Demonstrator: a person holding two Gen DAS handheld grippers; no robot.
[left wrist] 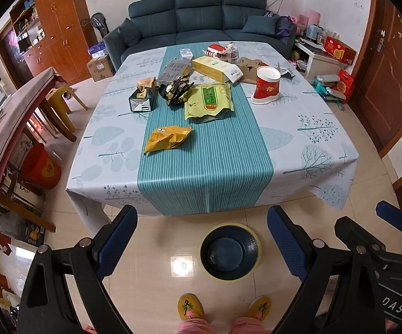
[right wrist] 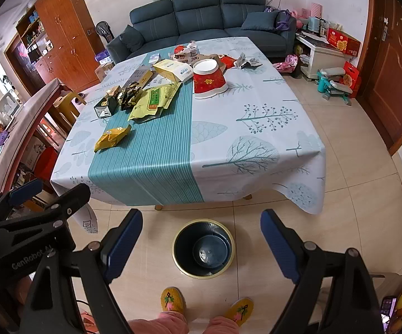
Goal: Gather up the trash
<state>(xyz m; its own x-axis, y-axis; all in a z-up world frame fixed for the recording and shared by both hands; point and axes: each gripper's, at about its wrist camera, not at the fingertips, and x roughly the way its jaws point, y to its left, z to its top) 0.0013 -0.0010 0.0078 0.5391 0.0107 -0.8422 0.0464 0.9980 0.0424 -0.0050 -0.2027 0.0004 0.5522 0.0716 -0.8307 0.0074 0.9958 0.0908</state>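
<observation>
Lettering "GenRobot AI" marks the left tongs; both left and right tongs gape empty. Packet print at the bench's far edge stays unreadable.

The left gripper body reads "GenRobot AI"; the right gripper shows "DAS".

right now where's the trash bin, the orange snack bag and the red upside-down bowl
trash bin (right wrist: 178, 253), right wrist view, on its yellow rim
orange snack bag (left wrist: 166, 139), left wrist view, on its middle
red upside-down bowl (left wrist: 266, 86), left wrist view, on its red side
</observation>
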